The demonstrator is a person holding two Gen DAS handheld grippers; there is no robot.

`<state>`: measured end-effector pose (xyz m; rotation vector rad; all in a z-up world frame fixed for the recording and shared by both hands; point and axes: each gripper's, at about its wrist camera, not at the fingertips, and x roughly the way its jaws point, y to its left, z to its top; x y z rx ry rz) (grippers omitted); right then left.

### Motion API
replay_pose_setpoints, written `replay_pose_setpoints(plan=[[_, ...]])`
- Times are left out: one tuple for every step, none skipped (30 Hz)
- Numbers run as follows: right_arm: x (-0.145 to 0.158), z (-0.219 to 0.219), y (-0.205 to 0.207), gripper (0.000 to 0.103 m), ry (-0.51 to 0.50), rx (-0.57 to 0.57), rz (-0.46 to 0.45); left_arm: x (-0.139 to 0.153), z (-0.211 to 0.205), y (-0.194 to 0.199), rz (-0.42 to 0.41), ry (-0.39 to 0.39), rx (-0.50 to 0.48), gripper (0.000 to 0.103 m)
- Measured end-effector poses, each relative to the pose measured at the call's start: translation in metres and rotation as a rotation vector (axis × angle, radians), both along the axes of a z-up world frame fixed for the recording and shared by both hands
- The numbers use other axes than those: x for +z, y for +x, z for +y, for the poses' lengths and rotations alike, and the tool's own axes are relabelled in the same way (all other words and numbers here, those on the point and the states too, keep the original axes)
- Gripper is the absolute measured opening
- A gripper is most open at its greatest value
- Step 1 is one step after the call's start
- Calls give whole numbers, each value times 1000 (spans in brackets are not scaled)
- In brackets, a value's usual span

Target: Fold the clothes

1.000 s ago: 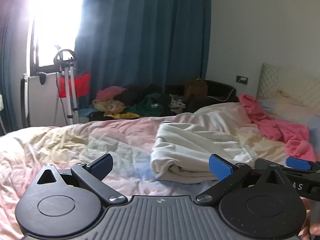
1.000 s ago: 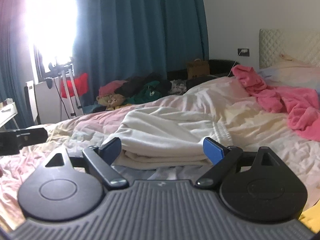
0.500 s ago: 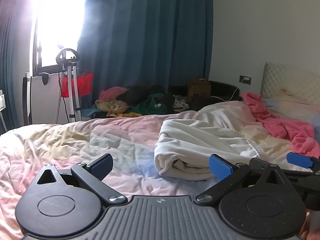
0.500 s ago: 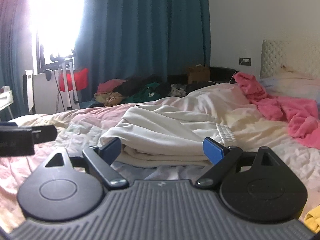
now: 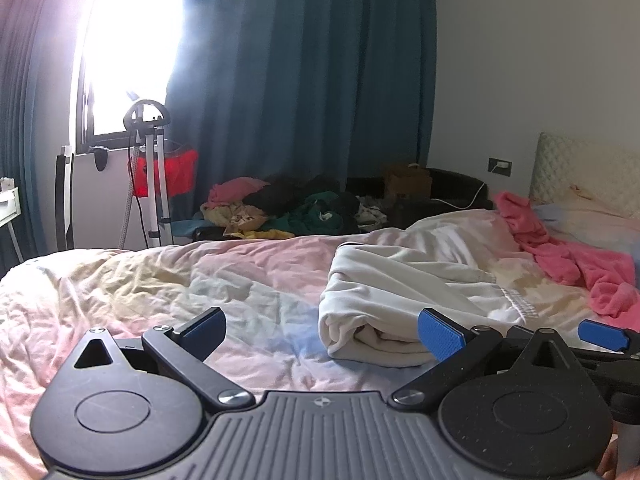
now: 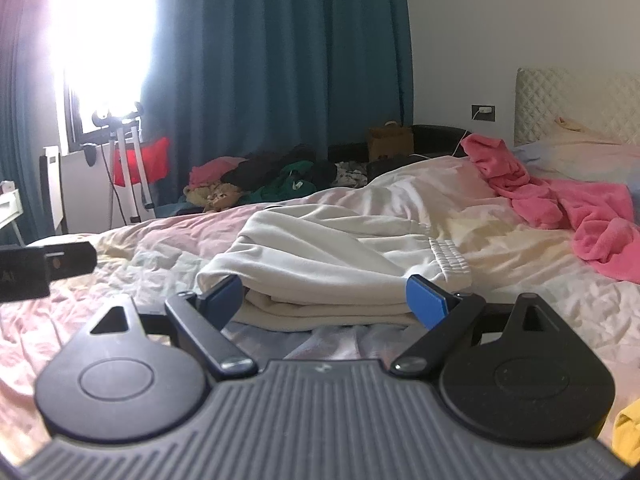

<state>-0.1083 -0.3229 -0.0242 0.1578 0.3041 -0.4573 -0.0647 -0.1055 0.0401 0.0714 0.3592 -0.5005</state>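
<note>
A folded cream-white garment (image 5: 404, 300) lies on the pastel bedsheet (image 5: 160, 288); it also shows in the right wrist view (image 6: 332, 256), with a ribbed hem at its right end. My left gripper (image 5: 322, 330) is open and empty, hovering just in front of and left of the garment. My right gripper (image 6: 324, 300) is open and empty, its blue fingertips (image 6: 424, 300) level with the garment's near edge without touching it. The right gripper's fingertip (image 5: 604, 335) shows at the right of the left wrist view.
A pink fleece (image 6: 568, 200) lies crumpled at the right near the pillows. A pile of mixed clothes (image 5: 280, 212) sits beyond the bed under blue curtains. A garment steamer stand (image 5: 152, 176) is by the window. Something yellow (image 6: 628, 428) lies at the lower right.
Both grippers have tilted up and drawn back slightly from the folded garment, so it sits lower in both views. Both jaws stay open. The garment has not moved.
</note>
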Motion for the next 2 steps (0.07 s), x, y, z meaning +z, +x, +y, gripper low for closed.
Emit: replay_pose_setpoints(plan=[[0, 0, 0, 90, 1, -2, 2, 0, 1, 0, 1, 1, 0, 103], [0, 0, 0, 90, 3, -4, 4, -1, 1, -1, 2, 1, 1, 103]])
